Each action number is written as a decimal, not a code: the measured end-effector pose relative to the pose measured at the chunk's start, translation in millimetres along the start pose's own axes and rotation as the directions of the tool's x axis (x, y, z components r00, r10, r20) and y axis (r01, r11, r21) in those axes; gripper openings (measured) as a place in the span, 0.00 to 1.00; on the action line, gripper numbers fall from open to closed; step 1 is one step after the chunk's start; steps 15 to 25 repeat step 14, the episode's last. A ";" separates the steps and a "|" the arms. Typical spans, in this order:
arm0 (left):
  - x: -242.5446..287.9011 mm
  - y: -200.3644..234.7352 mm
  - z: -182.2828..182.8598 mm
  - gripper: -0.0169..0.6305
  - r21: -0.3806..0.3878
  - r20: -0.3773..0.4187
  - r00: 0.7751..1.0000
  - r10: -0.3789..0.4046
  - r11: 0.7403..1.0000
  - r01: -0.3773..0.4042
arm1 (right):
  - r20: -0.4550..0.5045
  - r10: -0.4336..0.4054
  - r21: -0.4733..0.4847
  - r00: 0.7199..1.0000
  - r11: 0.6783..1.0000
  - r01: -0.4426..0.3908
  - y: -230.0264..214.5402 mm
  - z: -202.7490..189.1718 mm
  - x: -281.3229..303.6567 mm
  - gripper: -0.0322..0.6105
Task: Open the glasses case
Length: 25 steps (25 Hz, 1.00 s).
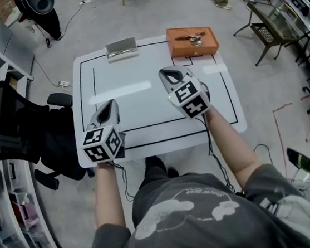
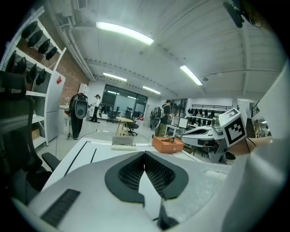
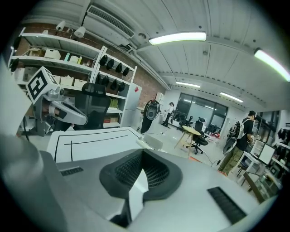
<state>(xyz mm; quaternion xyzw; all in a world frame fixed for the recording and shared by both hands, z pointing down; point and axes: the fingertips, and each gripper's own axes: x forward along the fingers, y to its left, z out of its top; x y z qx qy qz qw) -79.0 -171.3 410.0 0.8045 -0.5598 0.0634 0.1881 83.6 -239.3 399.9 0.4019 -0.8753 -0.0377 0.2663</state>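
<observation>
The silver glasses case (image 1: 120,48) lies shut at the table's far edge, left of centre; it also shows small in the left gripper view (image 2: 123,141) and the right gripper view (image 3: 152,142). My left gripper (image 1: 108,105) hangs over the near left part of the table, jaws shut and empty (image 2: 144,154). Further forward over the table's middle is my right gripper (image 1: 168,72), also shut with nothing held (image 3: 142,152). Both grippers are well short of the case.
An orange box (image 1: 192,41) with a small metal object on top sits at the far right of the white table (image 1: 140,94). A black office chair (image 1: 22,137) stands to the left, shelving further left, and a folding chair (image 1: 270,30) at the right.
</observation>
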 end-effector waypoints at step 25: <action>-79.9 -67.0 -36.5 0.03 0.004 0.032 0.999 0.019 1.000 -0.020 | 0.006 0.053 -0.011 0.999 0.999 -0.053 62.7 -48.0 -93.2 0.05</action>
